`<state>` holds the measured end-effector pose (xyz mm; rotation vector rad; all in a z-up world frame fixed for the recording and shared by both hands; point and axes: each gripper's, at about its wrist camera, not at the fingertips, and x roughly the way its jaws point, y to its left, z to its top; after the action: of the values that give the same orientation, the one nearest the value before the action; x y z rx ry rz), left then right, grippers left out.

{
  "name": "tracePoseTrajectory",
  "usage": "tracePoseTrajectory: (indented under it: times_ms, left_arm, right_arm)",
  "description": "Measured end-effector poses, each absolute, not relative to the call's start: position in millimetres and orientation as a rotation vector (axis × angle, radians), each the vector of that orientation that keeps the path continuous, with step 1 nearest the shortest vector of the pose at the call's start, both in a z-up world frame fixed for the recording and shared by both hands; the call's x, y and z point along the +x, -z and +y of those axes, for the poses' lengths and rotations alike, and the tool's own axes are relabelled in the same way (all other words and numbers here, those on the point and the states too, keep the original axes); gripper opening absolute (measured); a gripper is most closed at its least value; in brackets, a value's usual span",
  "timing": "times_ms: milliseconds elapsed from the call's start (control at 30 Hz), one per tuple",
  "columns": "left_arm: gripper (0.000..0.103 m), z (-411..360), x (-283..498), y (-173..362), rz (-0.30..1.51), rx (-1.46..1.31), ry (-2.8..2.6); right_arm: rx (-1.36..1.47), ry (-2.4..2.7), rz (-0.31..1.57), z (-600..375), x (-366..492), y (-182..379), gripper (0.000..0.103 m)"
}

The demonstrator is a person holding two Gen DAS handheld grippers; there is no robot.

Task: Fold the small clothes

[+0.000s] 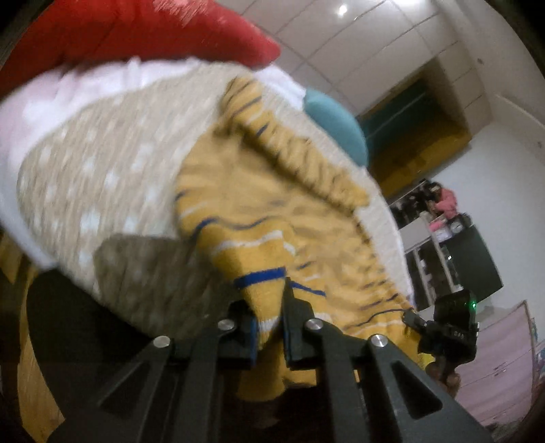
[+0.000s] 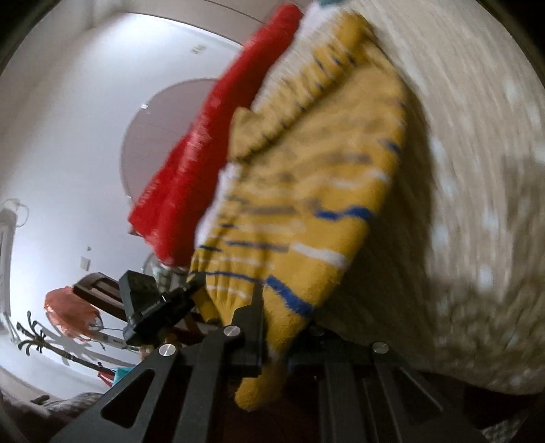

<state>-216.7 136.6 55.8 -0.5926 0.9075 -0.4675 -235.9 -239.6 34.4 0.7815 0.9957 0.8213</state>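
Soft cloth, matt black plastic

Sock (image 1: 259, 218) is fuzzy knit; spotted blanket (image 1: 102, 177) looks woolly; gripper (image 1: 269, 327) arms matt (4 shiny metal screws).

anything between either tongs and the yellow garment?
No. Both tongs already pinch the yellow garment: left tongs on one edge, right tongs on another. Nothing visible sits between them and the cloth, which lies on the beige dotted blanket.

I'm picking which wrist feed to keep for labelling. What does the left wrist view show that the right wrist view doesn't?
Only the left wrist view shows the teal cushion and the dark shelving. Only the right shows the coat stand and the orange item beside it. Both show the yellow striped garment pinched by the left gripper and the right gripper, the dotted beige blanket and the red cushion.
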Motion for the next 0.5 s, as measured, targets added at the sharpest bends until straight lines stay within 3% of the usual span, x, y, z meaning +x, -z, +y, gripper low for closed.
tracePoseTrajectory:
  times_ms: [233, 500]
  left_arm:
    - [0.01, 112, -114, -108, 0.842, -0.557, 0.425]
    - [0.01, 90, 20, -88, 0.948, -0.61, 0.354]
  right_arm:
    - [0.786, -0.796, 0.853, -246, -146, -86, 0.01]
    - [0.897, -0.729, 0.883, -252, -25, -72, 0.012]
